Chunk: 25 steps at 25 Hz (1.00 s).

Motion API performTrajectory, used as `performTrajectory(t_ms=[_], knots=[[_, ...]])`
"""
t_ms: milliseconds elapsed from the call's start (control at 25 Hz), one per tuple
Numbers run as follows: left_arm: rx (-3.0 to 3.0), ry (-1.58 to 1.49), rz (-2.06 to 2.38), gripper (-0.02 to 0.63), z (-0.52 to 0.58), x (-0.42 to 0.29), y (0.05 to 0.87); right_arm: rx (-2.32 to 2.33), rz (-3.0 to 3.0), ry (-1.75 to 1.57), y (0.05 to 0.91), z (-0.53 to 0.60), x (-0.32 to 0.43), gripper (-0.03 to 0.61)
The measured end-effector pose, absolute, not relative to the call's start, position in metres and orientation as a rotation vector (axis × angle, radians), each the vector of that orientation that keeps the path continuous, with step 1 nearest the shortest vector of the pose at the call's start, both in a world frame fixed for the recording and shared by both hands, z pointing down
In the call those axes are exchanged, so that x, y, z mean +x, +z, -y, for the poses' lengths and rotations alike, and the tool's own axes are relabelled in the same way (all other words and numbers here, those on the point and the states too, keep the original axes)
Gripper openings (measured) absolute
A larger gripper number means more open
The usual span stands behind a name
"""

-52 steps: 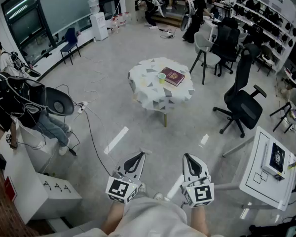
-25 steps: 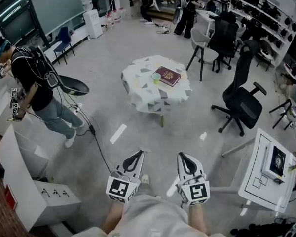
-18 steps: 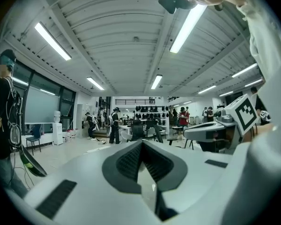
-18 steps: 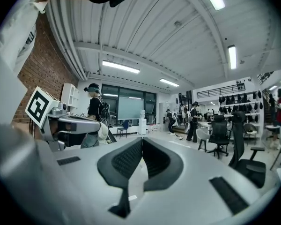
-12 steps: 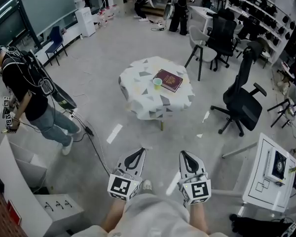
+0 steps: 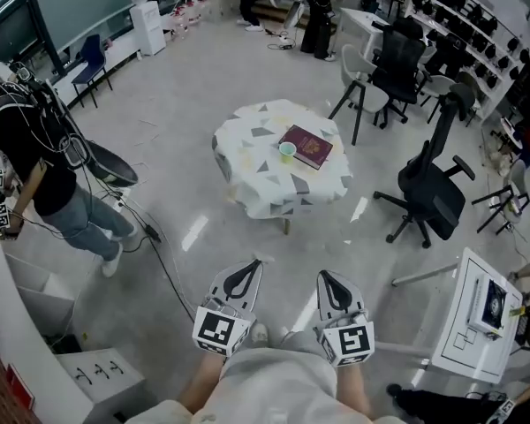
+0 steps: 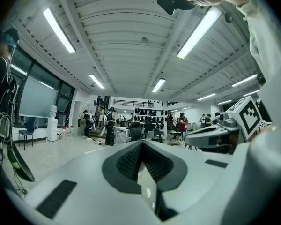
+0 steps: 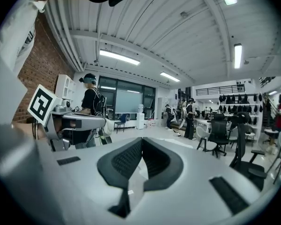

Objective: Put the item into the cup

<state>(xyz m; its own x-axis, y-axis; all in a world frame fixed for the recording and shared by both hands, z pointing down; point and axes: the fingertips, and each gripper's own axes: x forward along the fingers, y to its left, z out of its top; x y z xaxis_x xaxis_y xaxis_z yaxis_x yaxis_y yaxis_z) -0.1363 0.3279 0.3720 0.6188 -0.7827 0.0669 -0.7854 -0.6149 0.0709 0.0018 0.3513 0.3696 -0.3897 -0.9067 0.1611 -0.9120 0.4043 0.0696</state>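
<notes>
A small green cup (image 6: 287,152) stands on a round table with a patterned cloth (image 6: 256,184), right beside a dark red book (image 6: 306,146). The table is several steps ahead of me across the floor. My left gripper (image 6: 243,270) and right gripper (image 6: 325,279) are held close to my body, side by side, far short of the table. Both are shut with nothing between the jaws. In the left gripper view (image 7: 141,144) and the right gripper view (image 8: 141,141) the black pads meet and only the room shows beyond.
A person with cables and a backpack rig (image 6: 31,162) stands at the left, a cable (image 6: 163,254) trailing over the floor. Black office chairs (image 6: 433,184) stand right of the table. White desks sit at lower right (image 6: 477,321) and lower left (image 6: 35,343).
I have walked closer to the table, which now sits lower and larger in the head view. The person at the left has stood up and shifted. Both grippers stay shut in the same pose.
</notes>
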Motion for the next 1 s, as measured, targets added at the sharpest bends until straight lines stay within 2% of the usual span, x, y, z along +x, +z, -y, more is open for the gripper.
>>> performTrajectory(t_ms=[520, 1000], knots=[[2.736, 0.043, 1.387, 0.011, -0.288, -0.151, 0.37, 1.604, 2.523, 0.025, 0.369, -0.299, -0.01, 0.008], [2.722, 0.093, 1.444, 0.011, -0.213, -0.134, 0.366, 1.566, 2.591, 0.033, 0.363, -0.213, 0.005, 0.008]])
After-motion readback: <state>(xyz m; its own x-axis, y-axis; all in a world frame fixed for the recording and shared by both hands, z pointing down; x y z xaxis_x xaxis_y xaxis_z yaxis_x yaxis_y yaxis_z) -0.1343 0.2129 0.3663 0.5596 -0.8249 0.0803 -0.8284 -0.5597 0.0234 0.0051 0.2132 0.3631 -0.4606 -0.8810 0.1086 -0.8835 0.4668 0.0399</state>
